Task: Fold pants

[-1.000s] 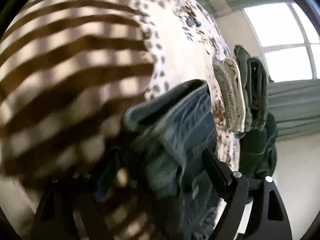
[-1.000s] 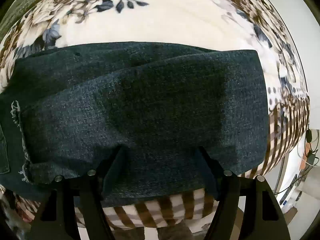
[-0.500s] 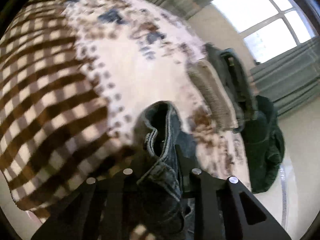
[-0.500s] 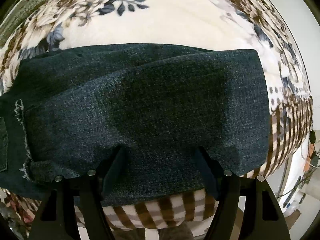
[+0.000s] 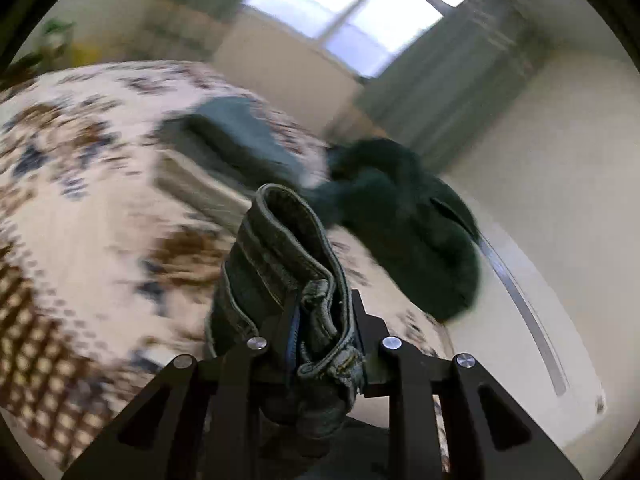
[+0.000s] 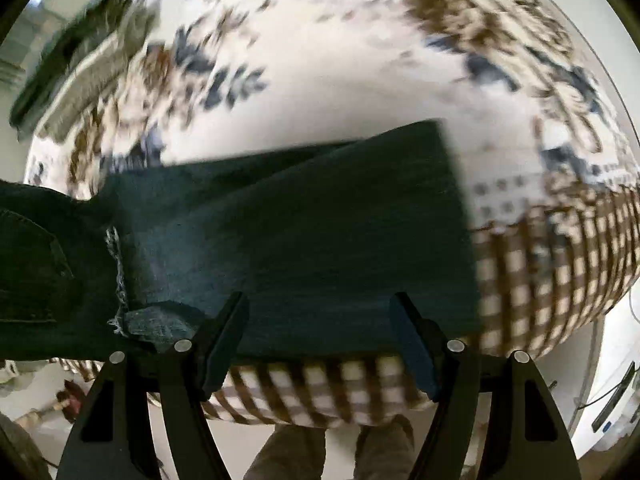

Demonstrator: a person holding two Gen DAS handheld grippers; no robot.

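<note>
The left gripper (image 5: 320,320) pinches the bunched waistband of the dark blue denim pants (image 6: 280,232), lifted above the floral, brown-checked blanket (image 6: 340,60). The right gripper (image 6: 320,340) hovers spread over the folded legs near the blanket's checked edge.

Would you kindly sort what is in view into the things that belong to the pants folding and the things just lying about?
Part of the job:
- jeans
- left gripper, shut on their waistband
- right gripper, open over them

Lying about:
- folded clothes on the floral blanket
- dark green garment
</note>
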